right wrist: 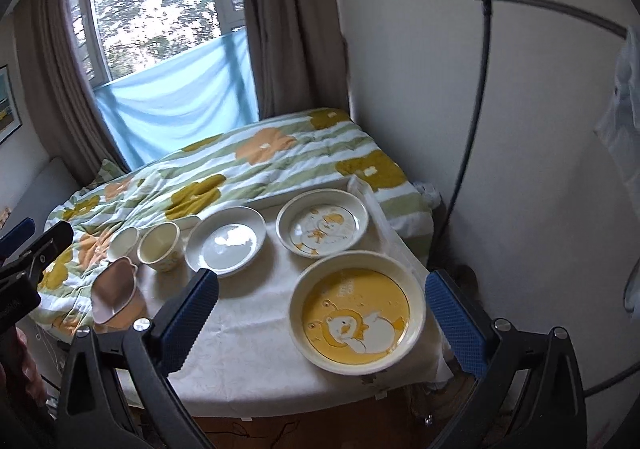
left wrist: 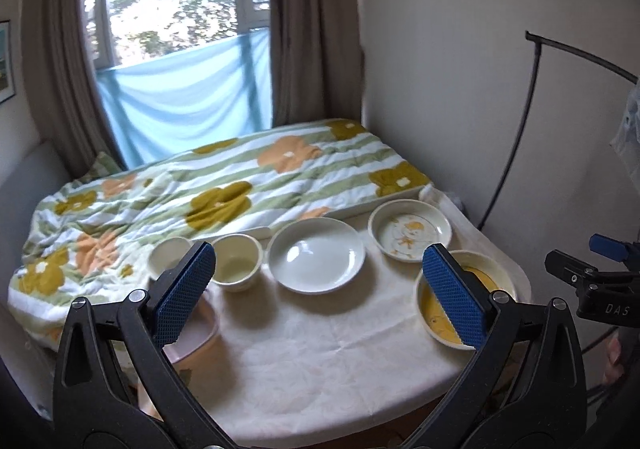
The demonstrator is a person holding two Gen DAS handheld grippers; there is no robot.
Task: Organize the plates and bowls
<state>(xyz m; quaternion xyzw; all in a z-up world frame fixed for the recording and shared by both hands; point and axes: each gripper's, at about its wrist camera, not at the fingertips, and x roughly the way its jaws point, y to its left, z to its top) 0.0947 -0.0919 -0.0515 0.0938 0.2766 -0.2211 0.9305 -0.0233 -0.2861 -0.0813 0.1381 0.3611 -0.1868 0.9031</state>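
A bed with a flowered quilt (left wrist: 224, 189) runs from the window to the small table (left wrist: 304, 345), whose white cloth butts against the quilt at its far edge and drops off at the near and right edges, close to the wall. The near half of the cloth lies bare, giving room to move in front of the dishes. Largest is the yellow duck plate (right wrist: 356, 307), flat at the right front, almost at the table's edge, its duck lying sideways with the head to the left. Behind it sits the smaller duck plate (right wrist: 322, 223), then the plain white plate (right wrist: 226, 239) beside it to the left. The row runs left along the far edge through a cream cup (right wrist: 160, 247) and a small white bowl (right wrist: 123, 243). A pink bowl (right wrist: 114, 295) tilts at the left edge. The left gripper (left wrist: 320, 293) and right gripper (right wrist: 322, 319) both hover wide open, holding nothing.
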